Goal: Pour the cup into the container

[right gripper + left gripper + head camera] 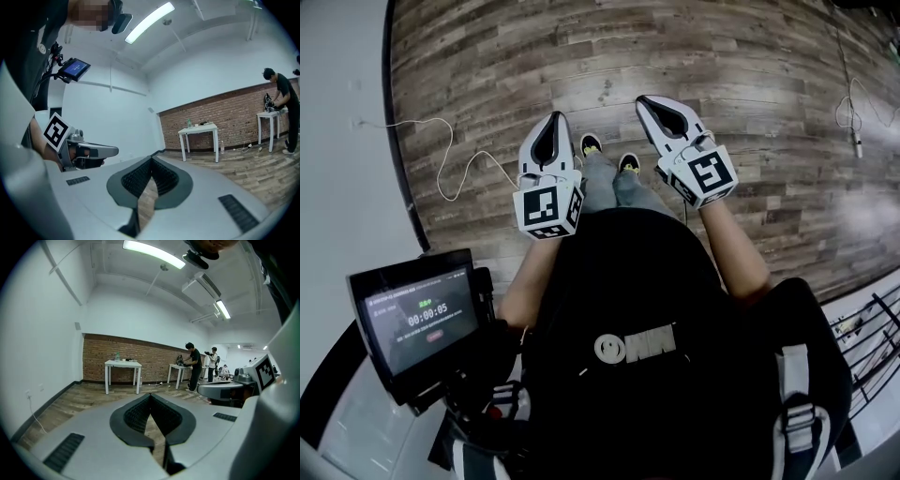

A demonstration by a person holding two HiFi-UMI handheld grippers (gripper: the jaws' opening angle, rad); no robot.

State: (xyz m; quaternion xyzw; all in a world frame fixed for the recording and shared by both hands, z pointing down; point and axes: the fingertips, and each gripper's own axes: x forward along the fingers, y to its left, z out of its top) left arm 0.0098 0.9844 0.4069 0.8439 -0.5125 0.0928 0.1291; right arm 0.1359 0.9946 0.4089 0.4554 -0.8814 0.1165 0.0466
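- No cup or container can be made out as such; the likeliest spot is the small white four-legged table (123, 363) far ahead of both tools, against the red brick wall (96, 357)
- On that table stands a pale green bottle-like thing (117, 356) with a few low items beside it, all too small to name
- From the left gripper (150, 395) the table lies ahead and a little left of its jaw line; from the right gripper (151, 160) it lies ahead and off to the right
- Both tools are held side by side and near level in front of the person, so I'd judge neither hand nearer
- Each pair of jaws is closed tip to tip, with nothing between them
- Below the tools is a grey-brown wood-plank floor (722, 56), bare except for a thin white cable (450, 159)
- Right of the far table a second white table (177, 366) has people standing at it, under white walls and strip lights
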